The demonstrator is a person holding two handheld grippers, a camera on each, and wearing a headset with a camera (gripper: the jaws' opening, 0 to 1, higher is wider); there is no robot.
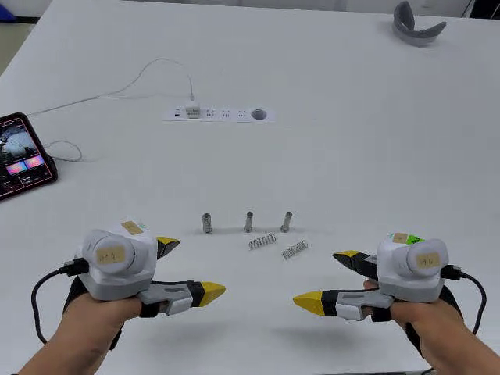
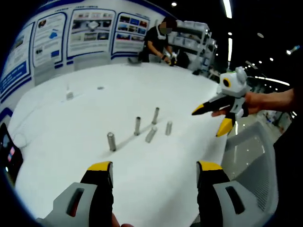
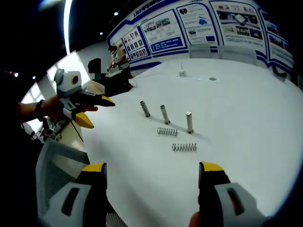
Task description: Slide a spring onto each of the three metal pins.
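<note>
OK, both tongs are released: left gripper (image 1: 195,267) and right gripper (image 1: 320,278) hang over the near part of the white table (image 1: 351,156), one in each hand. Their yellow-tipped jaws are spread wide and grasp nothing, and the tips face each other across a gap. Three metal pins stand upright in a row just beyond that gap: left pin (image 1: 207,218), middle pin (image 1: 248,221), right pin (image 1: 287,221). The left pin carries a fitted spring (image 1: 207,227) around its shaft, and the coils read more clearly in the right gripper view. The middle and right pins are bare. Two springs lie flat on the table just in front of the row. The first loose spring (image 1: 262,241) is near the foot of the middle pin. The second loose spring (image 1: 294,249) is slightly nearer the person and to the right, by the right pin. The two loose springs lie apart from each other; I cannot tell whether either touches a pin. Both grippers are well apart from the pins and springs. Further back sit a power strip (image 1: 219,114) with a white adapter plugged in and a cable trailing left, a tablet (image 1: 19,156) with a lit screen at the left edge, and a grey curved band (image 1: 418,23) at the far right corner.
</note>
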